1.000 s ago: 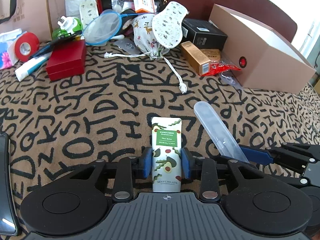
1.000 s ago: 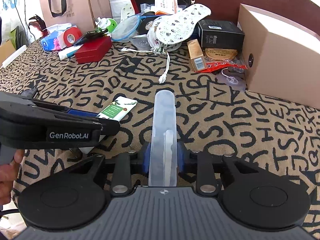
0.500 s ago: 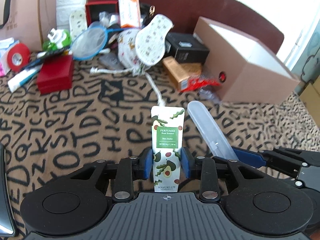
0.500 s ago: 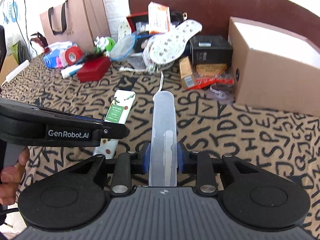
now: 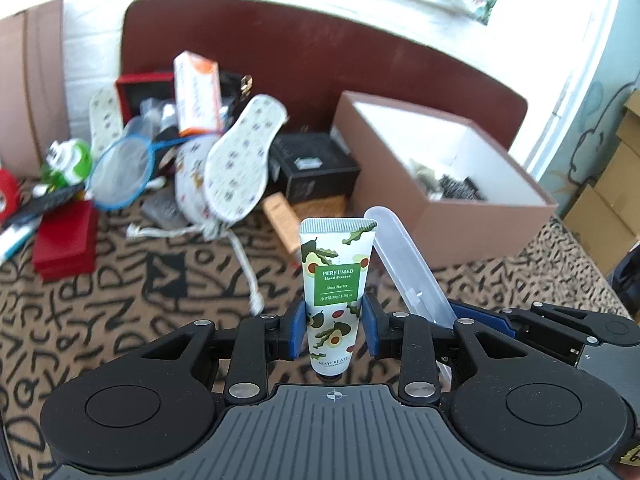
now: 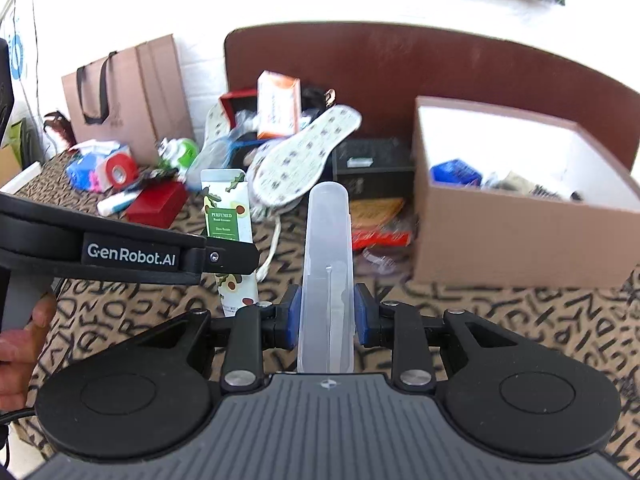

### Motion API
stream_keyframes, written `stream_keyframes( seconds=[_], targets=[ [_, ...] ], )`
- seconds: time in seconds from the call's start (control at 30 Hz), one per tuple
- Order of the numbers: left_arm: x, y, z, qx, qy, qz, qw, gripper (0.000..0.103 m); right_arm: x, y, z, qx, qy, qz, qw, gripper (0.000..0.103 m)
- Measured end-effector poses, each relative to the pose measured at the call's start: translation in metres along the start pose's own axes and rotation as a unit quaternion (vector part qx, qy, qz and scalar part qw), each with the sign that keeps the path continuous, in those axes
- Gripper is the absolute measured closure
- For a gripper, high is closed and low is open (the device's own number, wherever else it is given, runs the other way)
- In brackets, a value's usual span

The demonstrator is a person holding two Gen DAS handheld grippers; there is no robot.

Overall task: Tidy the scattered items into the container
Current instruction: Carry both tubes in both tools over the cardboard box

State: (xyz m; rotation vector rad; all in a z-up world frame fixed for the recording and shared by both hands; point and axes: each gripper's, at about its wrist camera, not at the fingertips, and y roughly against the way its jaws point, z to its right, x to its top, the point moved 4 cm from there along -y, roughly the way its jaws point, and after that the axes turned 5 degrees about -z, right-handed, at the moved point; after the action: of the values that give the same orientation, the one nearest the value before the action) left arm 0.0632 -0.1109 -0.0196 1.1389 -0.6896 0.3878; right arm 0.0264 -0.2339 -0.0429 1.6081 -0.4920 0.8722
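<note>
My left gripper (image 5: 333, 330) is shut on a white hand cream tube (image 5: 335, 280) with avocado print and a green label, held upright above the patterned cloth. My right gripper (image 6: 327, 314) is shut on a long clear plastic case (image 6: 328, 264). Both are held side by side; the tube (image 6: 228, 220) and the left gripper's body (image 6: 128, 256) show in the right wrist view, the case (image 5: 404, 264) in the left wrist view. The open brown cardboard box (image 5: 440, 216), white inside with several items in it, stands ahead to the right (image 6: 520, 240).
A pile at the back holds patterned insoles (image 5: 240, 160), an orange-white carton (image 5: 196, 96), a blue racket (image 5: 120, 172), a red box (image 5: 66, 240), a black box (image 5: 316, 168), red tape (image 6: 118, 170). A brown paper bag (image 6: 128, 96) stands back left. A dark headboard (image 6: 400, 64) is behind.
Both grippers have lifted off the cloth with their items and tilted up. The box's inside has come into view and the box is nearer.
</note>
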Motion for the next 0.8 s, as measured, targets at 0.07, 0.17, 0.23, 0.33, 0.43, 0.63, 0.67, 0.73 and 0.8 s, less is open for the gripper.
stream_keyframes(
  seconds=[0.07, 0.17, 0.23, 0.33, 0.43, 0.63, 0.67, 0.73, 0.8],
  targets=[
    [0.011, 0.002, 0.008, -0.007, -0.007, 0.009, 0.9999, 0.074, 0.006, 0.004, 0.008, -0.006, -0.003, 0.011, 1.0, 0.072],
    [0.03, 0.004, 0.022, -0.021, -0.02, 0.024, 0.9993, 0.074, 0.018, 0.011, 0.02, -0.016, -0.006, 0.03, 0.999, 0.072],
    [0.043, 0.004, 0.033, -0.029, -0.029, 0.033, 0.9986, 0.074, 0.026, 0.016, 0.029, -0.025, -0.007, 0.043, 0.999, 0.072],
    [0.061, 0.0, 0.049, -0.041, -0.04, 0.043, 0.9975, 0.074, 0.04, 0.023, 0.043, -0.039, -0.006, 0.062, 0.997, 0.072],
    [0.079, -0.006, 0.066, -0.048, -0.051, 0.051, 0.9963, 0.074, 0.055, 0.026, 0.059, -0.054, -0.004, 0.076, 0.996, 0.072],
    [0.119, -0.032, 0.095, -0.067, -0.067, 0.05, 0.9942, 0.074, 0.082, 0.025, 0.101, -0.092, -0.006, 0.096, 0.991, 0.072],
    [0.125, -0.039, 0.1, -0.068, -0.071, 0.049, 0.994, 0.074, 0.087, 0.022, 0.108, -0.098, -0.007, 0.096, 0.991, 0.072],
    [0.137, -0.054, 0.109, -0.072, -0.076, 0.043, 0.9936, 0.074, 0.095, 0.015, 0.123, -0.108, -0.009, 0.094, 0.99, 0.072],
    [0.148, -0.071, 0.116, -0.076, -0.072, 0.032, 0.9939, 0.074, 0.103, 0.006, 0.139, -0.116, -0.013, 0.089, 0.989, 0.072]
  ],
)
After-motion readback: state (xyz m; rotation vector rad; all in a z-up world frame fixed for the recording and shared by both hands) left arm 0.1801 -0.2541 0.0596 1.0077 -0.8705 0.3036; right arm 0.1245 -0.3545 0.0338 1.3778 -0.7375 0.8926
